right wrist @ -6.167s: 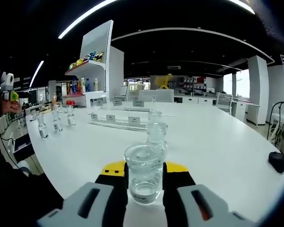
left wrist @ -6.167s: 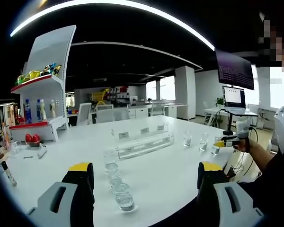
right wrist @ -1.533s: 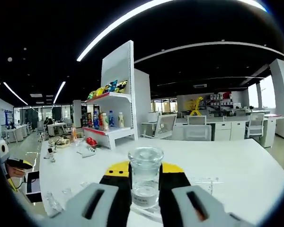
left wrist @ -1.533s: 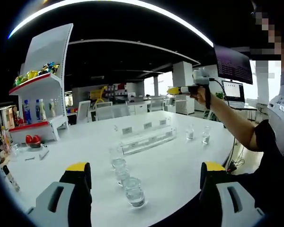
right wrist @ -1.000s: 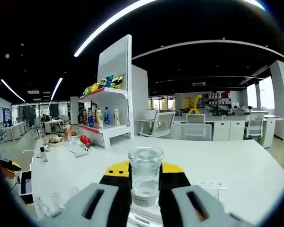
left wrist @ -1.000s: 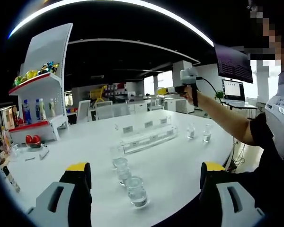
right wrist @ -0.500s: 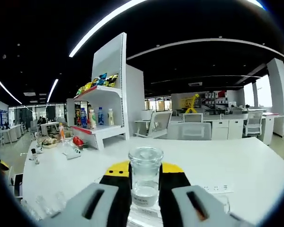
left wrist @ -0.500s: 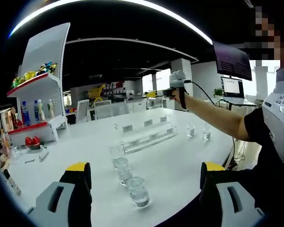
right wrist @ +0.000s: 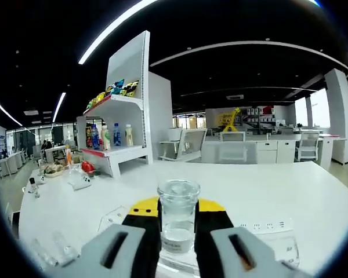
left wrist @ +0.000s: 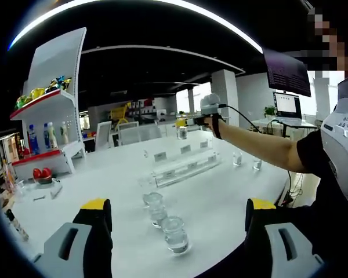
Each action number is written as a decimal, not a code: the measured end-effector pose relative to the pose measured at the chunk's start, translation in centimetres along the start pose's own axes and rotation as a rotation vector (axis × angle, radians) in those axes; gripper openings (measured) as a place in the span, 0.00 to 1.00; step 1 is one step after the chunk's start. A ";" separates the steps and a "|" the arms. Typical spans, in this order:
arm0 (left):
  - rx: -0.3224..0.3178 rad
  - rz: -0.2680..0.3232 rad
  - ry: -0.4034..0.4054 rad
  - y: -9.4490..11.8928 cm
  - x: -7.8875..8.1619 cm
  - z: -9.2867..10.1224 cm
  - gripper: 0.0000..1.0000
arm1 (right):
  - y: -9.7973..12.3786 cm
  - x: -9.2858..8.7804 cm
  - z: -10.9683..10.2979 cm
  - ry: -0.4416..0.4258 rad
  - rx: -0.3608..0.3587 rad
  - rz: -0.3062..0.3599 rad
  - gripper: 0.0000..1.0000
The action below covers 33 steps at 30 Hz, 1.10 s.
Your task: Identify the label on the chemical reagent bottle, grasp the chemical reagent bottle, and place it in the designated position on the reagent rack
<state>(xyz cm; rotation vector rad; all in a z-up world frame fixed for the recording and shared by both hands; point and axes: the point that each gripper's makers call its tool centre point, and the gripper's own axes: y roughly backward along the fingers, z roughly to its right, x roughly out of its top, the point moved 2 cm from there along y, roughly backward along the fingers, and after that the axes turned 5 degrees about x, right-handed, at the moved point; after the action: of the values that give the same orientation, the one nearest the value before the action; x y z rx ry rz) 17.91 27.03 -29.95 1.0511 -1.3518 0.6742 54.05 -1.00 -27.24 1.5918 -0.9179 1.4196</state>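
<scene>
A: Gripping the reagent bottle [right wrist: 177, 215], right gripper [right wrist: 177, 231] w/ jaws closed on it, above the rack [left wrist: 182, 168] on the desk [left wrist: 220, 202].
B: Left gripper [left wrist: 177, 223]?
A: Jaws gaping wide, holding nothing.

white table [left wrist: 220, 202], shelf unit [right wrist: 130, 87], dark ceiling

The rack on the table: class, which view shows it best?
The left gripper view. There the clear rack shows along its whole length on the white table, label cards standing behind it, with the right gripper holding a bottle above it. In the right gripper view only its near part shows, under the held bottle.
</scene>
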 end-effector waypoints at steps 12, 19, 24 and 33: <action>0.006 0.006 0.003 0.1 0.1 -0.2 0.95 | -1.3 -3.0 0.4 0.029 -0.024 -0.035 0.18; 0.000 -0.003 0.003 -0.1 -0.1 0.0 0.95 | -1.8 -4.2 0.4 0.035 -0.023 -0.032 0.18; -0.004 -0.004 0.002 -0.1 -0.1 0.2 0.95 | -1.8 -5.0 0.2 0.044 -0.020 -0.043 0.18; -0.020 -0.017 -0.005 -0.2 -0.4 0.6 0.95 | -1.6 -5.7 0.1 0.054 -0.036 -0.046 0.18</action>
<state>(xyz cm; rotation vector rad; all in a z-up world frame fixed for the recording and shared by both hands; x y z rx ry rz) 17.74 26.45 -30.43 1.0481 -1.3501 0.6447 54.93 -0.36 -33.09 1.5313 -0.8648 1.3997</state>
